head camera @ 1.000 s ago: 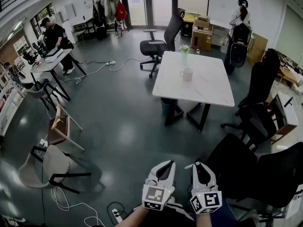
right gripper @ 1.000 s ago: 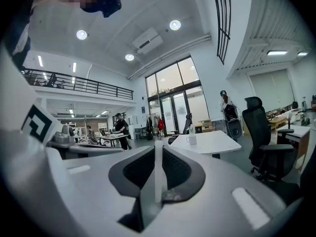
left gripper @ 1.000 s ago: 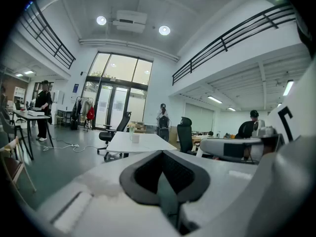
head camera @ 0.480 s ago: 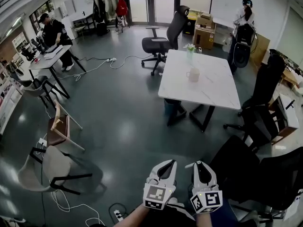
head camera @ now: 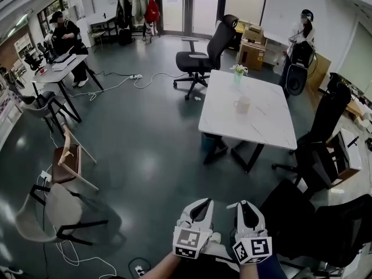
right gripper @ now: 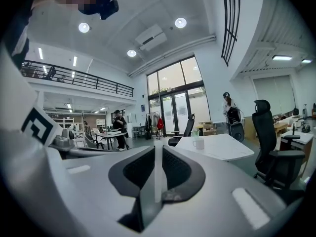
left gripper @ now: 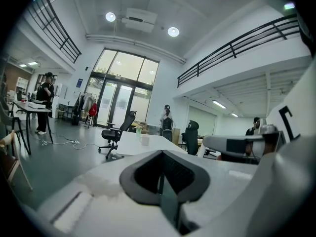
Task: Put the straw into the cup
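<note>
The white bench [head camera: 261, 127] has slid rightward in the frame as the approach goes on, cup [head camera: 242, 104] at its middle, left tongs [head camera: 199, 207] and right tongs [head camera: 244, 208] pressed shut and empty at bottom centre; next, likely: reach the bench and find the straw, not yet discernible.

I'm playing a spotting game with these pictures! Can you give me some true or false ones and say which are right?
1. The white cup stands on the white table. True.
2. The left gripper is holding something. False: it is shut with nothing between its jaws.
3. The right gripper is shut and empty. True.
4. Both grippers are touching the cup. False: they are far from the table, across the floor.
</note>
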`<state>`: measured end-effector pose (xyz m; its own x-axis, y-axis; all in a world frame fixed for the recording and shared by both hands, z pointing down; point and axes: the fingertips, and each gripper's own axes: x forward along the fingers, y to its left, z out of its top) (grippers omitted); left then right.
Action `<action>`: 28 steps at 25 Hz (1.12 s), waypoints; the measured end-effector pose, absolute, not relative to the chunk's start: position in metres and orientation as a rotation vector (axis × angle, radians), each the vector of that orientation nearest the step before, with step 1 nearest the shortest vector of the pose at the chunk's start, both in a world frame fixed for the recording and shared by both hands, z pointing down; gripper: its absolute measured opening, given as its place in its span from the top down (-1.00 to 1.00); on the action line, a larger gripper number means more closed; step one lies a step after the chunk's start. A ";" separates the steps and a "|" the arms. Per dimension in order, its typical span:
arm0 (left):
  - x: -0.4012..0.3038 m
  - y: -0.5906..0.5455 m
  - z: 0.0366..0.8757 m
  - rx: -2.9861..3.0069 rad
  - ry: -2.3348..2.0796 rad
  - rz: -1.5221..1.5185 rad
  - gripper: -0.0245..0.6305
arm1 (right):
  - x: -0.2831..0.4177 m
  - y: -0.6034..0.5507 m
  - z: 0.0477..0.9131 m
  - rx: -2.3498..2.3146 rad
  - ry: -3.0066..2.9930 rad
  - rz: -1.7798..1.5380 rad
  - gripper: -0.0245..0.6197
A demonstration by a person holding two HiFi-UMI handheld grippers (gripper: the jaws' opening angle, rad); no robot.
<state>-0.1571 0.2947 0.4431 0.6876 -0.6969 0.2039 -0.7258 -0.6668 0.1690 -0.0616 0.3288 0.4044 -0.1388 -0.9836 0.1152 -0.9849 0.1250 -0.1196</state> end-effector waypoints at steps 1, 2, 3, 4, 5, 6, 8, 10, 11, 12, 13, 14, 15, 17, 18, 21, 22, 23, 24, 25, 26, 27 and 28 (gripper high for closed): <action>-0.158 0.290 0.443 2.661 -1.138 0.173 0.92 | -0.061 0.325 0.402 2.059 -2.344 0.252 0.78; -0.158 0.286 0.442 2.659 -1.135 0.165 0.92 | -0.061 0.321 0.401 2.060 -2.337 0.244 0.78; -0.157 0.283 0.442 2.659 -1.132 0.156 0.92 | -0.059 0.318 0.400 2.059 -2.331 0.237 0.78; -0.155 0.279 0.440 2.660 -1.130 0.145 0.92 | -0.057 0.316 0.399 2.058 -2.325 0.231 0.78; -0.153 0.276 0.439 2.662 -1.129 0.133 0.92 | -0.054 0.312 0.398 2.059 -2.320 0.224 0.78; -0.150 0.271 0.437 2.666 -1.130 0.121 0.92 | -0.051 0.309 0.397 2.061 -2.317 0.217 0.78; -0.146 0.260 0.433 2.672 -1.140 0.102 0.92 | -0.044 0.298 0.394 2.062 -2.320 0.199 0.78; -0.142 0.249 0.430 2.674 -1.154 0.093 0.92 | -0.038 0.285 0.390 2.056 -2.331 0.183 0.78; -0.140 0.243 0.429 2.675 -1.161 0.091 0.92 | -0.036 0.278 0.389 2.053 -2.339 0.177 0.78; -0.138 0.236 0.428 2.676 -1.169 0.090 0.92 | -0.033 0.269 0.388 2.048 -2.349 0.173 0.78; -0.135 0.229 0.429 2.677 -1.178 0.091 0.92 | -0.031 0.260 0.388 2.041 -2.361 0.171 0.78; -0.131 0.220 0.431 2.678 -1.190 0.096 0.92 | -0.028 0.251 0.389 2.031 -2.377 0.172 0.78; -0.126 0.211 0.433 2.677 -1.202 0.104 0.92 | -0.025 0.241 0.392 2.019 -2.394 0.175 0.78; -0.115 0.192 0.439 2.676 -1.218 0.128 0.92 | -0.019 0.219 0.397 1.997 -2.425 0.186 0.78; -0.108 0.182 0.441 2.677 -1.218 0.143 0.92 | -0.015 0.208 0.400 1.993 -2.434 0.198 0.78; -0.087 0.154 0.443 2.688 -1.219 0.172 0.92 | 0.005 0.172 0.404 1.996 -2.464 0.230 0.78; -0.080 0.143 0.444 2.685 -1.226 0.182 0.92 | 0.012 0.160 0.405 1.995 -2.476 0.239 0.78; -0.074 0.132 0.448 2.677 -1.233 0.201 0.92 | 0.020 0.148 0.407 1.996 -2.485 0.256 0.78; -0.068 0.121 0.453 2.668 -1.240 0.228 0.92 | 0.028 0.135 0.410 2.002 -2.492 0.279 0.78; -0.061 0.109 0.456 2.660 -1.246 0.255 0.92 | 0.037 0.123 0.413 2.009 -2.498 0.303 0.78; -0.054 0.096 0.458 2.650 -1.254 0.277 0.92 | 0.047 0.111 0.415 2.013 -2.500 0.325 0.78; -0.046 0.084 0.460 2.639 -1.261 0.292 0.92 | 0.057 0.099 0.417 2.010 -2.500 0.345 0.78; -0.038 0.072 0.461 2.627 -1.267 0.307 0.92 | 0.067 0.088 0.419 2.005 -2.499 0.364 0.78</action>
